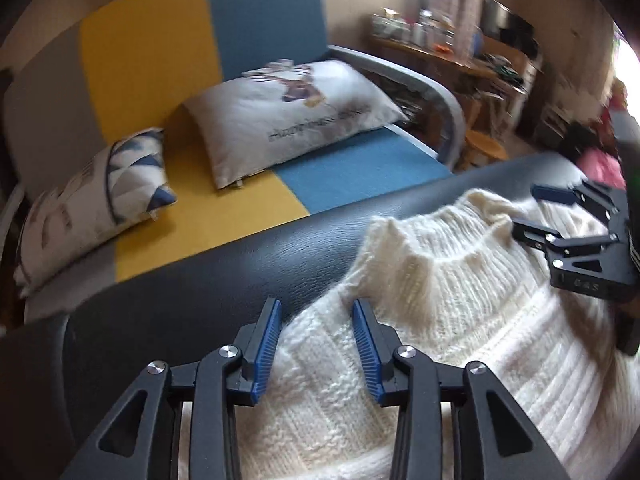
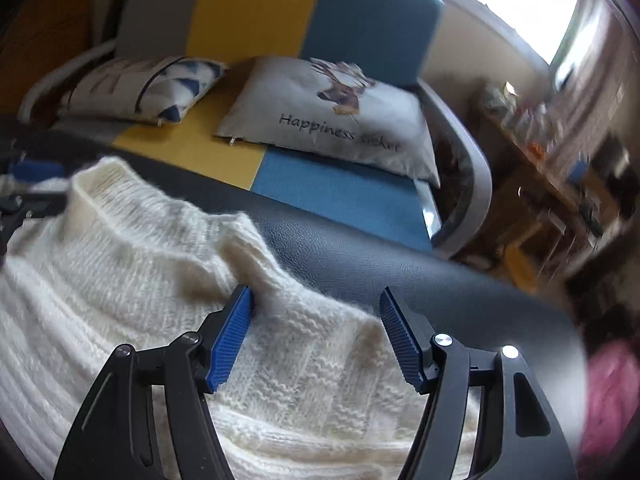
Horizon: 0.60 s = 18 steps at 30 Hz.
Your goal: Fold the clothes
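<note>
A cream knitted sweater (image 1: pixel 460 320) (image 2: pixel 120 280) with a ribbed roll collar (image 2: pixel 112 196) lies flat on a black leather-like surface (image 1: pixel 240 272) (image 2: pixel 400 272). My left gripper (image 1: pixel 316 304) is open and stands over the sweater's left shoulder edge, one blue pad over the black surface and the other over the knit. My right gripper (image 2: pixel 316 292) is open wide and straddles the other shoulder, with the knit lying loose between its pads. Each gripper also shows in the other's view, the right gripper (image 1: pixel 528 210) by the collar and the left gripper (image 2: pixel 28 186) at the far left edge.
Behind the black surface stands a sofa (image 1: pixel 160 60) (image 2: pixel 256 12) in grey, yellow and blue, with a white printed cushion (image 1: pixel 288 112) (image 2: pixel 340 108) and a blue patterned cushion (image 1: pixel 100 200) (image 2: pixel 140 84). A wooden stool (image 1: pixel 484 148) and a cluttered desk (image 1: pixel 448 52) lie to the right. Something pink (image 2: pixel 608 392) sits at the right edge.
</note>
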Available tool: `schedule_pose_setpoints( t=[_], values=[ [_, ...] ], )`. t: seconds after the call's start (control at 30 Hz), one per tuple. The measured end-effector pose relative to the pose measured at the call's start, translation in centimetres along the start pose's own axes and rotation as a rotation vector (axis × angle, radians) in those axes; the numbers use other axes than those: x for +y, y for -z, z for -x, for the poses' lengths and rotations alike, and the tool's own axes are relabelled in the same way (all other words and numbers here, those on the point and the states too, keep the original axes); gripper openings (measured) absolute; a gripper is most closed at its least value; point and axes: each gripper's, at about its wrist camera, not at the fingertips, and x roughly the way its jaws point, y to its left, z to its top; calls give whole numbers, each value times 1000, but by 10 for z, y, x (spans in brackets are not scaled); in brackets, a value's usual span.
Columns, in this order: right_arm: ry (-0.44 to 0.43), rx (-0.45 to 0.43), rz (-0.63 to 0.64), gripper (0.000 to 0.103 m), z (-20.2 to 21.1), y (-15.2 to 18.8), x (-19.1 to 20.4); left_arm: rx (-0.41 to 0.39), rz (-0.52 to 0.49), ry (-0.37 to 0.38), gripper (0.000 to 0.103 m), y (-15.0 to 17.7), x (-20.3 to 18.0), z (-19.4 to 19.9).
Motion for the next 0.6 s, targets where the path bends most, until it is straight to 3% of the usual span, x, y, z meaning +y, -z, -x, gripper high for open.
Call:
schedule_pose_setpoints(
  t=[0.1,0.23,0.37,0.43,0.5,0.6],
  values=[
    [16,-6,16,68,7,-3,2,-1,40,-11,38,0,1,5],
    [-27,-58,75,68,26,-9,12,-43,1,58,38,-4,-9,15],
    [-26,-43,169,68,19,-16,28,9,-49,7,39,-13,-21,-3],
    [-1,-15,168,68,6,-16,27,14,-11,5,39,-15,-17,-9],
    [22,-12,133,75,-3,-14,21,19,57,28,39,-15,-7,-9],
    [8,-8,90,75,-1,-12,14,17,154,49,39,-11,9,-4]
  ],
)
